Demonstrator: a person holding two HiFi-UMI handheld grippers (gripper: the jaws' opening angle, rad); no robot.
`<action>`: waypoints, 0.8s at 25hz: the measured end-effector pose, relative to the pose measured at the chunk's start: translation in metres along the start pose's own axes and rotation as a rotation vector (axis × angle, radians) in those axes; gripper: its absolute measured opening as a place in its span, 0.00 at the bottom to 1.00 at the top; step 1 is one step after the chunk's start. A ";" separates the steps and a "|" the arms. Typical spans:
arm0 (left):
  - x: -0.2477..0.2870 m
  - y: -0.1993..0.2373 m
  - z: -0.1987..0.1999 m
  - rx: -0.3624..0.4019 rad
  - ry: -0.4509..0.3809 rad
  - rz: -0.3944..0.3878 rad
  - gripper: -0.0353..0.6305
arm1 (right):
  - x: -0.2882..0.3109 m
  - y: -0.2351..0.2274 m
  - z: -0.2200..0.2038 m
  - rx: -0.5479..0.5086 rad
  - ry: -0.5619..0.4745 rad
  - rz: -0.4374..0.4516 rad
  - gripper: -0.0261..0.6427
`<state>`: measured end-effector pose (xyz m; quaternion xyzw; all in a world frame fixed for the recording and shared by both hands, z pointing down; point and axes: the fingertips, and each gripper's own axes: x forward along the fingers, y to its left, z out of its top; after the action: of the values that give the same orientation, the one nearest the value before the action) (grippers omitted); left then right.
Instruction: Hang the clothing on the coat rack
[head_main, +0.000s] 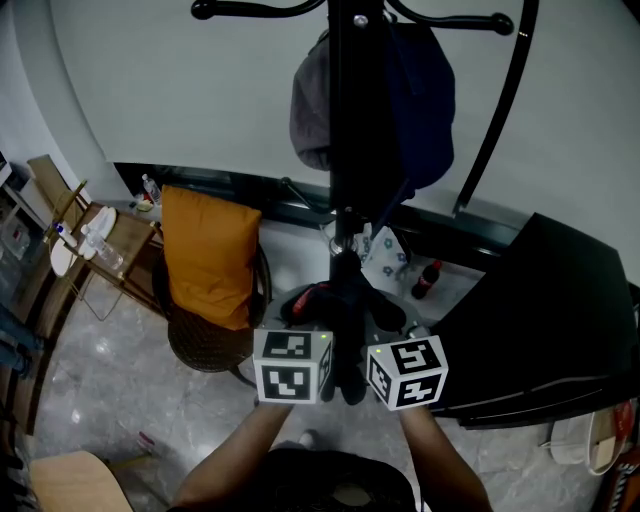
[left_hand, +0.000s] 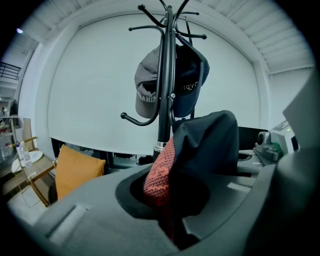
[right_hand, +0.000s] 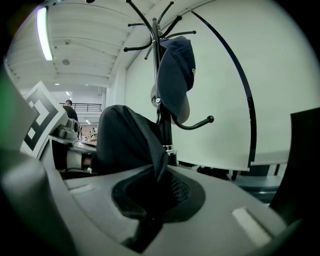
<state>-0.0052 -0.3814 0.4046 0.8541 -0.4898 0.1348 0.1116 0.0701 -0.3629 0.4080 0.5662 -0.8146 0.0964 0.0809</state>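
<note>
A black garment (head_main: 351, 312) with a red knit part (left_hand: 159, 172) hangs bunched between my two grippers, just in front of the coat rack's black pole (head_main: 350, 130). My left gripper (left_hand: 167, 212) is shut on the garment's red and black fabric. My right gripper (right_hand: 150, 202) is shut on a black fold (right_hand: 131, 145) of it. Both marker cubes, left (head_main: 292, 365) and right (head_main: 407, 372), sit side by side low in the head view. A grey cap (head_main: 310, 100) and a navy cap (head_main: 425, 95) hang on the rack's upper hooks. A lower hook (left_hand: 136, 121) is bare.
An orange cushion (head_main: 207, 255) leans on a dark round chair left of the rack. A black tabletop (head_main: 560, 320) fills the right side. A dark bottle (head_main: 426, 279) stands near the rack's base, and a small wooden side table (head_main: 112, 240) is at far left.
</note>
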 end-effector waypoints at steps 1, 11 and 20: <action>-0.001 0.000 -0.001 0.001 0.002 0.000 0.09 | -0.001 0.001 -0.001 0.000 0.003 0.001 0.06; -0.006 -0.003 -0.007 0.006 0.021 0.004 0.09 | -0.007 0.003 -0.007 0.002 0.017 0.005 0.06; -0.012 -0.006 -0.011 0.014 0.026 -0.001 0.09 | -0.008 0.010 -0.012 -0.023 0.044 0.022 0.06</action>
<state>-0.0070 -0.3652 0.4104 0.8532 -0.4869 0.1494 0.1123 0.0639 -0.3493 0.4168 0.5539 -0.8199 0.1006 0.1042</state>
